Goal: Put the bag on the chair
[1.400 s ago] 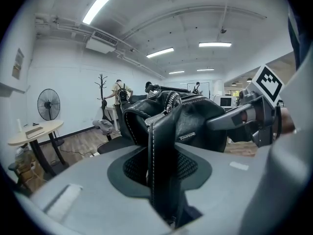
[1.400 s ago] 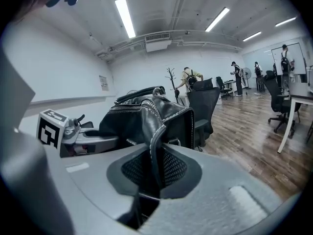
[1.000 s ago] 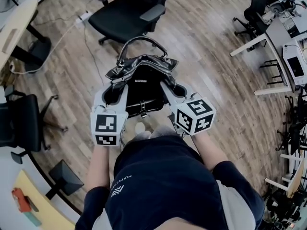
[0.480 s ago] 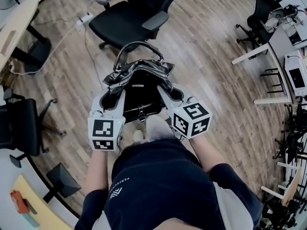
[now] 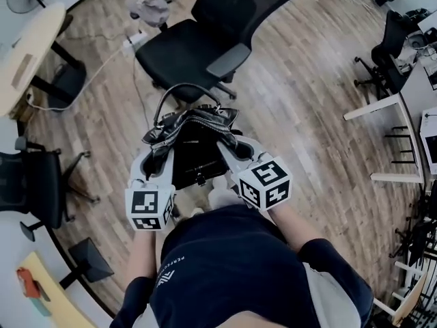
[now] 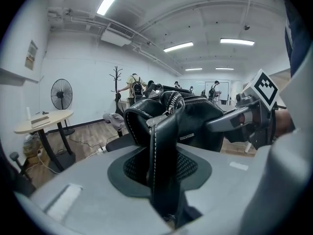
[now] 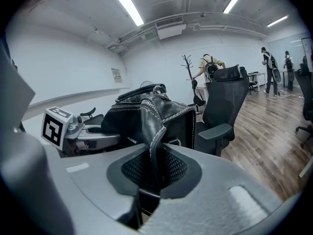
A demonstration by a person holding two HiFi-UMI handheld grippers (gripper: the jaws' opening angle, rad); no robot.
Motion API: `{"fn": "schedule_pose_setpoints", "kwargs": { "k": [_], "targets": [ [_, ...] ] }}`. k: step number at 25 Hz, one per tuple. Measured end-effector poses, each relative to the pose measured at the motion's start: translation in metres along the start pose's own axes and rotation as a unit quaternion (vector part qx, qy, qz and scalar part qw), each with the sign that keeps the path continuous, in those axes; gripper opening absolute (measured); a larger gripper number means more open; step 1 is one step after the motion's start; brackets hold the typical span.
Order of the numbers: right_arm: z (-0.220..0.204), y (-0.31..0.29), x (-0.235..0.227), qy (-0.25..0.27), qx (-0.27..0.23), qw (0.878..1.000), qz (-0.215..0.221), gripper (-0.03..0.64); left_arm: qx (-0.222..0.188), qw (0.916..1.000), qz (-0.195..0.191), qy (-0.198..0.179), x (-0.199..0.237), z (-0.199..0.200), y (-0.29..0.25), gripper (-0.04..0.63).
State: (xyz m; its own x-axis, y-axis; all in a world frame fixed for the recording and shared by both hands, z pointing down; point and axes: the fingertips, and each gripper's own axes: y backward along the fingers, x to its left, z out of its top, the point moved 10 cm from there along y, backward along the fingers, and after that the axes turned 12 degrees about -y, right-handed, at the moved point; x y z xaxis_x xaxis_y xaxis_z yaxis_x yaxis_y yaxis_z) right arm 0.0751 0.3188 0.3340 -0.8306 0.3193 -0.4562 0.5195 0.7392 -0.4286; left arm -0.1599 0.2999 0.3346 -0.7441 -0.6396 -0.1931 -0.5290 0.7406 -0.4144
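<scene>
left gripper [image 5: 156, 154]: jaws narrow, clamped on a fold of black leather at the bag's left edge; the fold stands upright between the pads.
right gripper [image 5: 227, 146]: jaws almost together, pinching a thinner leather fold at the bag's right edge.
bag [image 5: 194, 145]: black leather, slung between the two grippers and clear of the floor; its zipped top lies just past both sets of jaws, and its arched handle rises beyond the tips.
chair [image 5: 198, 46]: black office chair straight ahead of both grippers, past the bag; its armrest is ahead and right of the right gripper. The bag is not on it yet.
floor [image 5: 300, 115]: wood planks, below both grippers.
table [image 5: 27, 53]: round, pale top, well off to the left of the left gripper.
fan [image 6: 61, 94]: by the wall, ahead and left of the left gripper, behind the table.
desk [image 5: 382, 104]: white, well off to the right of the right gripper.
people [image 7: 210, 65]: far ahead of both grippers, beyond the chair.
</scene>
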Motion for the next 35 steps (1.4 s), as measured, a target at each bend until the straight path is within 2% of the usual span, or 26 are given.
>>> {"fn": "schedule_pose_setpoints", "kwargs": {
  "k": [7, 16, 24, 27, 35],
  "targets": [
    [0.032, -0.025, -0.034, 0.012, 0.014, 0.999, 0.039, 0.038, 0.019, 0.9990, 0.040, 0.011, 0.005, 0.018, -0.032, 0.126],
    [0.064, -0.071, -0.048, 0.016, 0.015, 0.998, 0.059, 0.038, 0.026, 0.9970, 0.072, 0.014, 0.037, 0.030, -0.063, 0.126],
    [0.106, -0.134, -0.063, 0.027, 0.023, 0.998, 0.052, 0.038, 0.023, 0.9967, 0.072, 0.029, 0.091, 0.033, -0.115, 0.124],
    [0.129, -0.165, -0.067, 0.033, 0.029, 0.998, 0.052, 0.038, 0.024, 0.9969, 0.073, 0.019, 0.117, 0.037, -0.134, 0.124],
    [0.168, -0.235, -0.071, 0.028, 0.040, 0.998, 0.040, 0.038, 0.032, 0.9974, 0.060, 0.023, 0.184, 0.042, -0.177, 0.124]
  ]
}}
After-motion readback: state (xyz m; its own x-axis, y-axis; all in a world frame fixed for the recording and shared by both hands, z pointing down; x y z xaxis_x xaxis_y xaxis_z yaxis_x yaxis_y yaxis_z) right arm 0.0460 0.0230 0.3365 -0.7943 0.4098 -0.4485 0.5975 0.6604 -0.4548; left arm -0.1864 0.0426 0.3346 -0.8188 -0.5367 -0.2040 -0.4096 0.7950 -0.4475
